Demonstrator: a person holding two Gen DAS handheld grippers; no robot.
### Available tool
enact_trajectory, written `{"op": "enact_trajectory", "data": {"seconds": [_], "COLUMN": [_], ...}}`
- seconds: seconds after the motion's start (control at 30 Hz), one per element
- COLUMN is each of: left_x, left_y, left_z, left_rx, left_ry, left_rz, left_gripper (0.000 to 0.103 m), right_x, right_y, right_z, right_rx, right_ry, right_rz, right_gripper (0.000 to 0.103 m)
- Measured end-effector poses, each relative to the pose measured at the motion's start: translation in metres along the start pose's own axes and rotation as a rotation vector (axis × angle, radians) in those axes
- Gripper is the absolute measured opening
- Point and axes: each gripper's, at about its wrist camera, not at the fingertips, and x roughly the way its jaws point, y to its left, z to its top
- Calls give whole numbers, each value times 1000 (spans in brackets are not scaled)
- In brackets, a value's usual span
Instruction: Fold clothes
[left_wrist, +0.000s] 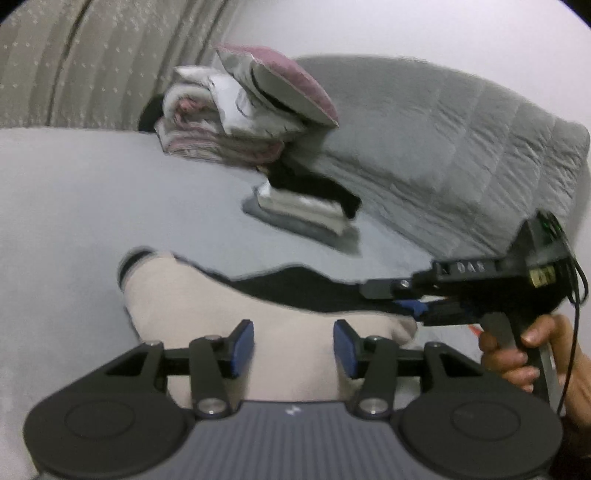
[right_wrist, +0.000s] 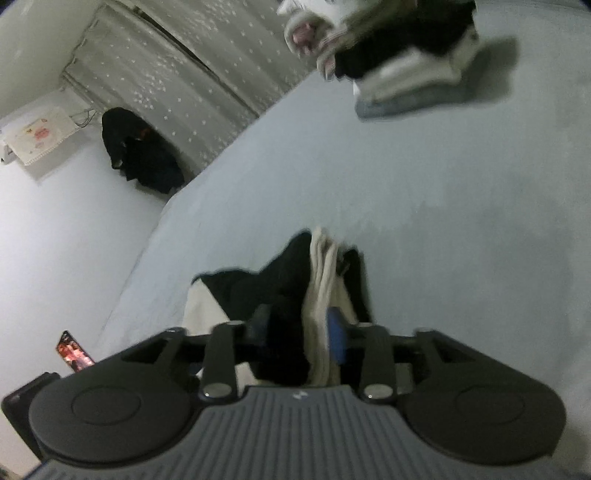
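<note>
A cream and black garment (left_wrist: 207, 295) lies on the light grey bed sheet (left_wrist: 74, 221). My left gripper (left_wrist: 294, 347) hovers just over its cream part, open, with the blue pads (left_wrist: 243, 347) apart and not pressing the cloth. In the left wrist view my right gripper (left_wrist: 402, 297) comes in from the right, held by a hand (left_wrist: 517, 354), at the garment's black edge. The right wrist view shows a bunched fold of the garment (right_wrist: 321, 280) filling the gap of the right gripper (right_wrist: 297, 332), cream cloth against the blue pad (right_wrist: 336, 339) and black cloth against the other finger.
A small stack of folded clothes (left_wrist: 306, 206) (right_wrist: 406, 81) sits further back on the bed. Behind it are a heap of bedding with a pink-edged pillow (left_wrist: 236, 110) and a grey quilt (left_wrist: 443, 147). A dark bundle (right_wrist: 140, 155) and a phone (right_wrist: 74, 354) lie beside the bed.
</note>
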Motion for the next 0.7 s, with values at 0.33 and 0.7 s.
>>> {"op": "enact_trajectory", "data": {"seconds": [0.33, 0.7], "left_x": [23, 58], "left_y": [26, 53], "left_z": [17, 9], "left_rx": [-10, -40], "left_ry": [-60, 26], "left_rz": [99, 144], "left_gripper": [46, 42], "right_x": [33, 87], "right_y": [43, 35], "right_z": [7, -19], "right_rx": [-313, -538], "right_ry": [-176, -94], "right_rz": [-83, -234], "right_gripper": [47, 41]}}
